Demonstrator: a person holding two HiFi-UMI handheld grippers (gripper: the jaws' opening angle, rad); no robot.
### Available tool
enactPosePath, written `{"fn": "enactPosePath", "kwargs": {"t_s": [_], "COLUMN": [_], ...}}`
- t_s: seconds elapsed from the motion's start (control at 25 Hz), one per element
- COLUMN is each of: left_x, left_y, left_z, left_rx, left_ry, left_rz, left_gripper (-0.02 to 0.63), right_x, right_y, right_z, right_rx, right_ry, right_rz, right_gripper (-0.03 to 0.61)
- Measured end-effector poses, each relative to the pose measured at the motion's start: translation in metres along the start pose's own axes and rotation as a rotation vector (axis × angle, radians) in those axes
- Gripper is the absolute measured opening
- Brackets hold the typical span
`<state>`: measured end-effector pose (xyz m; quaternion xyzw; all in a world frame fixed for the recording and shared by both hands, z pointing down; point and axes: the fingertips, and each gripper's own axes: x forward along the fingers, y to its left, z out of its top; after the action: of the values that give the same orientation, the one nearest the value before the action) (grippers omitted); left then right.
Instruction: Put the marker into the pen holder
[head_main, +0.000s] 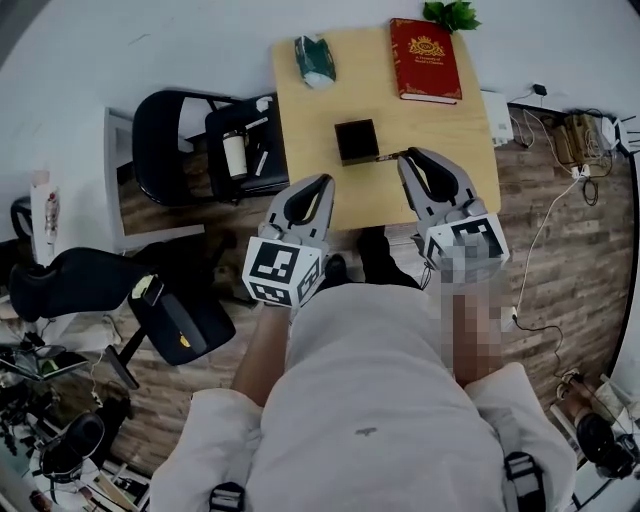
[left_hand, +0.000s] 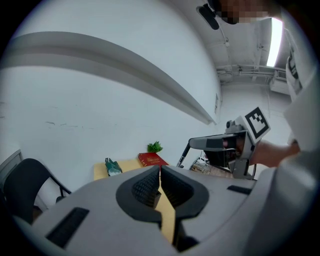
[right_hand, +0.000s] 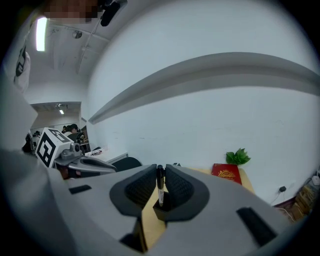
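A black square pen holder (head_main: 356, 140) stands in the middle of the wooden table (head_main: 440, 150). My right gripper (head_main: 403, 155) is just right of it, shut on a dark marker (head_main: 385, 157) whose end points toward the holder. In the right gripper view the marker (right_hand: 159, 181) stands upright between the pads, with the pen holder (right_hand: 161, 210) right behind and below it. My left gripper (head_main: 326, 179) hovers at the table's near edge, below and left of the holder, shut with nothing in it. From the left gripper view, the right gripper (left_hand: 191, 144) carries the marker (left_hand: 184, 155).
At the table's far side lie a red book (head_main: 425, 60), a green bundle (head_main: 315, 60) and a small plant (head_main: 452, 14). Left of the table stands a black chair (head_main: 200, 140) holding a cup (head_main: 235, 155). Cables (head_main: 560, 200) run over the floor at the right.
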<state>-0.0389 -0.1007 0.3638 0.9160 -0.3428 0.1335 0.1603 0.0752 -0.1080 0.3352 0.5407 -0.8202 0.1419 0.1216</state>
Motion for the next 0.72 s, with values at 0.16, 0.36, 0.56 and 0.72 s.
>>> {"fn": "enactPosePath", "kwargs": {"t_s": [0.16,0.36,0.56,0.72], "left_x": [0.016,0.033,0.05,0.058], "left_y": [0.008,0.013,0.015,0.017], "left_z": [0.004,0.004,-0.001,-0.006], "left_rx": [-0.02,-0.043,-0.075,-0.102], "left_ry": [0.008,0.013,0.028,0.025], "left_rz": [0.053,0.116,0.178,0.232], "left_gripper": [0.009,0.009,0.009,0.009], "right_x": [0.023,0.05,0.071,0.085], "right_y": [-0.015,-0.033,-0.047,-0.05], "right_z": [0.001,-0.009,-0.022,-0.032], "right_rx": [-0.006,-0.005,-0.01,-0.029], "right_ry": [0.027,0.085,0.139,0.173], "right_rz": [0.065,0.142,0.225,0.299], "right_gripper": [0.055,0.055,0.055,0.055]}}
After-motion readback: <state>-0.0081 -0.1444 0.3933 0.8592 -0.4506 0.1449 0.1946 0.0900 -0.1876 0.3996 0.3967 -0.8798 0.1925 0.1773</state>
